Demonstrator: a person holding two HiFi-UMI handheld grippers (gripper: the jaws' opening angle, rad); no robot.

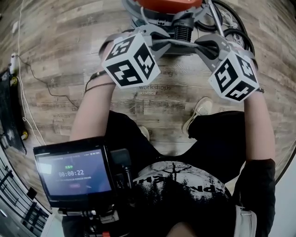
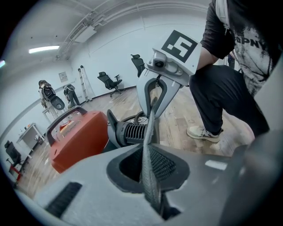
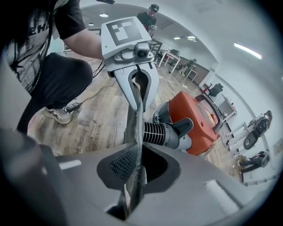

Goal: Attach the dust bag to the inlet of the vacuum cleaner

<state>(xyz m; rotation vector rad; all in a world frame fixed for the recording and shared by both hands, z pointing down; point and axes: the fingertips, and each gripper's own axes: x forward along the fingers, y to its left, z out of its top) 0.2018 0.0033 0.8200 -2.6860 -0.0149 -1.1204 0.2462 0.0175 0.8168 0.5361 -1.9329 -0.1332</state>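
**Dust bag gripped beside vacuum inlet**

The left tool (image 2: 148, 154) and right tool (image 3: 136, 154) are both clenched on the grey dust bag (image 2: 151, 128). It stretches edge-on between them, close by the ribbed inlet (image 2: 130, 132) of the orange vacuum cleaner (image 2: 79, 141) on the wooden floor (image 1: 60, 46).

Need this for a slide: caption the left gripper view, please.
Left gripper clamps the grey dust bag fabric, right gripper holding its far end, orange vacuum cleaner behind.

Bare wood-plank floor (image 1: 60, 41) lies open to the left of the orange plastic vacuum cleaner (image 1: 170, 3). A coiled black hose (image 1: 233, 28) crowds its right side. In front of it, the person's pale shoes (image 1: 199, 111) and black-trousered legs (image 1: 217, 139) take up the floor.
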